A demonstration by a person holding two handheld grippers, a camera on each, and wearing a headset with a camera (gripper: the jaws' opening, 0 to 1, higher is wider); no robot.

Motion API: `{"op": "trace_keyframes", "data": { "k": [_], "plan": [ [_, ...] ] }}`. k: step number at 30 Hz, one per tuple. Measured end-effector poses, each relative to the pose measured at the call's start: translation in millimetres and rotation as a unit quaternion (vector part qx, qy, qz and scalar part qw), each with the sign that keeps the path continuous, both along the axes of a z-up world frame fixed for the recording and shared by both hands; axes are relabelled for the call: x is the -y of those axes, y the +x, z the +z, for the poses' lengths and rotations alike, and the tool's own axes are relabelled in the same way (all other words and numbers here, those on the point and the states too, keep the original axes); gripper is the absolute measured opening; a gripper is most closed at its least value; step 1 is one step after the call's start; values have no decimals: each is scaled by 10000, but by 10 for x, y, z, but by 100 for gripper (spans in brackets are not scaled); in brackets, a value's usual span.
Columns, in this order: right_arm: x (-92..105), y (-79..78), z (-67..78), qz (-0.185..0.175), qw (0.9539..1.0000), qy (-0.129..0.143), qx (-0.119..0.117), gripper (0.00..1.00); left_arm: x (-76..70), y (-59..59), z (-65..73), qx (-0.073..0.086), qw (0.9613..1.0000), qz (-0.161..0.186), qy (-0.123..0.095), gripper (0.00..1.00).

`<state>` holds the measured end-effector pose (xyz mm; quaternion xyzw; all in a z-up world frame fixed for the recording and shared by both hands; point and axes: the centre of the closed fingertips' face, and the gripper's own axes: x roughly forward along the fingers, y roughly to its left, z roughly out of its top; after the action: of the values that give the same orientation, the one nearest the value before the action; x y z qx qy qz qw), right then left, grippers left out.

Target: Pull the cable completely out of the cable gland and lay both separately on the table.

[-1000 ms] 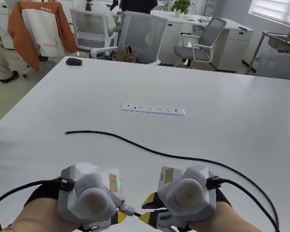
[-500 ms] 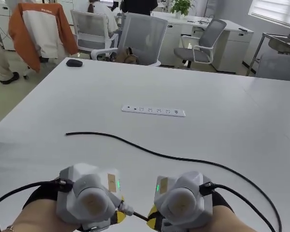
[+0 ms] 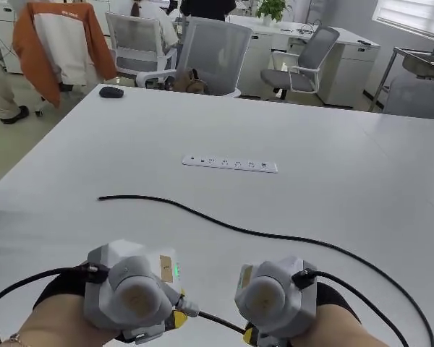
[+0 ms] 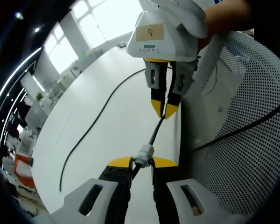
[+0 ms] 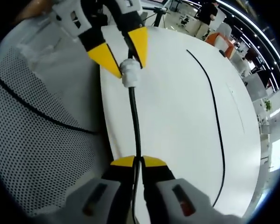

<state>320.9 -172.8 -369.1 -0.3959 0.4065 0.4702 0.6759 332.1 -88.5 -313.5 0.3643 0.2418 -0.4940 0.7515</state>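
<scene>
A white cable gland [image 3: 187, 309] sits pinched in my left gripper [image 3: 177, 319], low at the table's near edge. A black cable [image 3: 221, 322] runs taut from the gland to my right gripper [image 3: 249, 334], which is shut on it. In the left gripper view the gland [image 4: 143, 153] lies between the yellow tips of the left gripper [image 4: 141, 162], and the right gripper [image 4: 164, 108] clamps the cable [image 4: 155, 133] just beyond. In the right gripper view the cable [image 5: 132, 112] runs from the right gripper [image 5: 138, 161] up to the gland [image 5: 129, 73]. The rest of the cable [image 3: 260, 234] curves across the table.
A white power strip [image 3: 230, 165] lies mid-table and a dark mouse [image 3: 111, 92] at the far left corner. Office chairs [image 3: 213, 54] and an orange jacket [image 3: 58, 43] stand beyond the table [image 3: 333, 181]. A white mesh surface [image 4: 233, 116] lies close beside the grippers.
The right gripper, open a second ago, has shut on the cable and drawn back from the gland. A short stretch of cable now shows between the two grippers.
</scene>
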Motion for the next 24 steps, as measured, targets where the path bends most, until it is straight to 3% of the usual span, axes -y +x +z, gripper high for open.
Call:
{"op": "trace_keyframes", "data": {
  "k": [6, 9, 15, 21, 24],
  "plan": [
    [23, -35, -20, 10, 10000, -51, -85, 5, -1, 3, -7, 6, 10000, -5, 22, 17],
    [-135, -27, 65, -72, 9990, 434, -97, 17, 6, -15, -6, 2, 10000, -31, 34, 17],
    [-437, -17, 302, 179, 9914, 1292, 85, 24, 25, -13, 14, 19, 10000, -54, -25, 17],
    [-529, -39, 377, 391, 9879, 1488, 195, 19, 98, -37, 44, 38, 9996, -215, -179, 17],
    [-522, -54, 370, 431, 9877, 1498, 146, 9, 96, -32, 34, 45, 9996, -218, -160, 17]
  ]
}}
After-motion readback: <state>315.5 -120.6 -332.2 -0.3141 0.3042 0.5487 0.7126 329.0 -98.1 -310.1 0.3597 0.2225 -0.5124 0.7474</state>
